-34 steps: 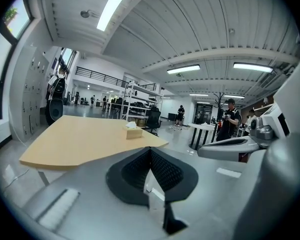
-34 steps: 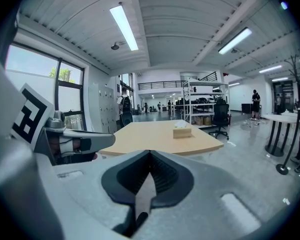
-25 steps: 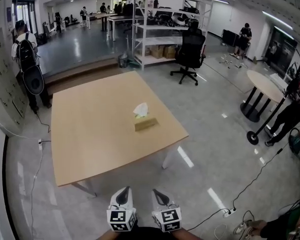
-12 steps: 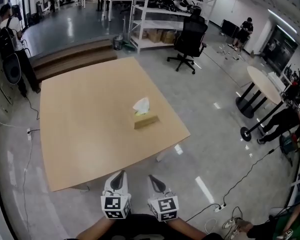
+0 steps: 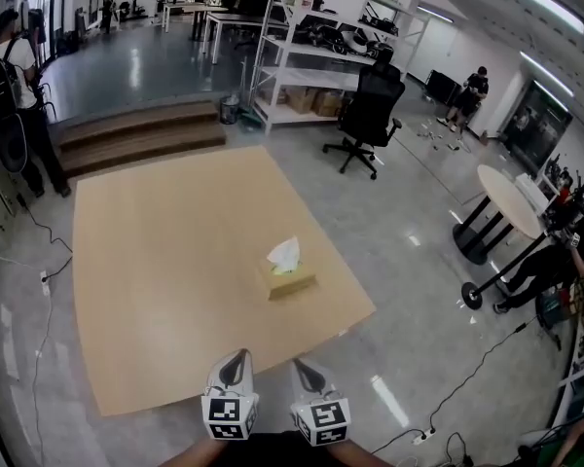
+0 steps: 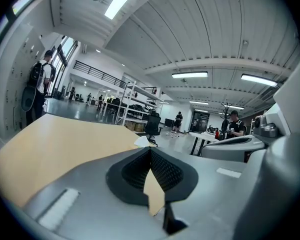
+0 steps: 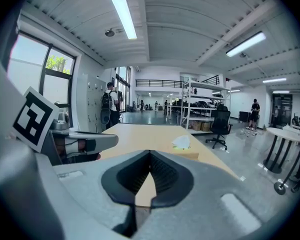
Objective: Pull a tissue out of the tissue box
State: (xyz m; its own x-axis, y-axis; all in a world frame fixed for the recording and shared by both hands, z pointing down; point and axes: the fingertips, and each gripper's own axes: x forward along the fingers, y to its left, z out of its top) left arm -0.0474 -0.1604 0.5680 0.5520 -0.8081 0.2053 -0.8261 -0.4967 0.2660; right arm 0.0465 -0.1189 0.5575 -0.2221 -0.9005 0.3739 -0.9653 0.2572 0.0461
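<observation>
With left tool (image 5: 236, 363) and right tool (image 5: 305, 370) shut, empty, at the table (image 5: 156, 261) near edge, reach tissue box (image 5: 292, 284) near-right of centre, open, pinch only the tissue (image 5: 285, 253), draw straight up.

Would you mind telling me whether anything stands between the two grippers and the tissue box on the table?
Nothing visible does. Only bare table lies between the left gripper, the right gripper and the tissue box, whose tissue sticks up free on top.

claw (image 7: 150, 156) closed, tissue box (image 7: 188, 153) ahead
</observation>
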